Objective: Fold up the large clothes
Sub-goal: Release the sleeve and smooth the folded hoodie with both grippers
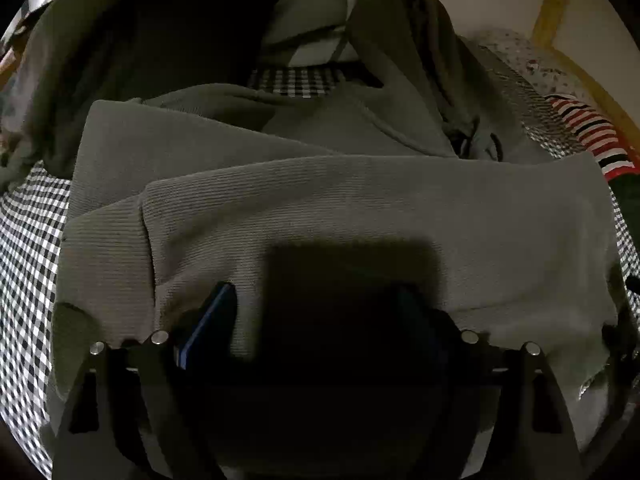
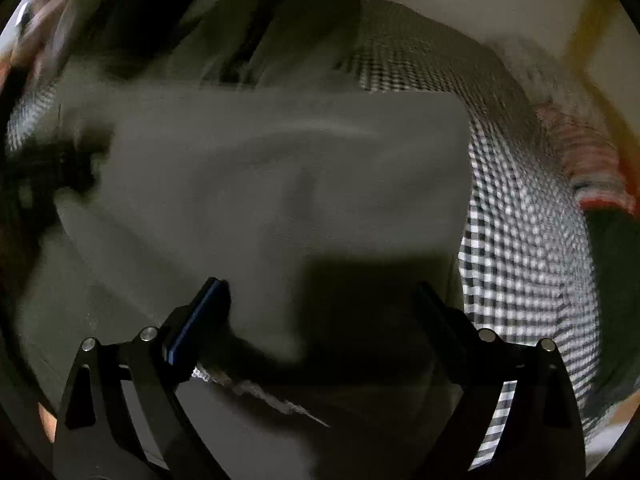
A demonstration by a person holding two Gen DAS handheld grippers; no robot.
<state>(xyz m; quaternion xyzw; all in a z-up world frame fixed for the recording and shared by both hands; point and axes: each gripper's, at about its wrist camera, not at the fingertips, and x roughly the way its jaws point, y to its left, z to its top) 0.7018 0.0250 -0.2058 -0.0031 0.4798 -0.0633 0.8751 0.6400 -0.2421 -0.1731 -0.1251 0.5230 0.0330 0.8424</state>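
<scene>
Both jaws stand wide apart, gripping nothing. The left gripper [image 1: 316,300] points at a folded olive sweatshirt [image 1: 360,208] on checked cloth [image 1: 28,248]; its far finger is lost in shadow. The right gripper [image 2: 320,300] view is motion-blurred; a striped garment [image 2: 592,168] smears at 3 o'clock.

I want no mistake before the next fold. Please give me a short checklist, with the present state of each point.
1. Left hand-held gripper open, no cloth pinched: ok.
2. Right hand-held gripper open, nothing between the fingers: ok.
3. Grey garment folded, top layer flat: ok.
4. Garment lies on the checked cloth: ok.
5. Striped garment clear of the grey one: ok, it lies to the side.
6. Fold edges aligned on the right: cannot tell, the right wrist view is blurred.
</scene>
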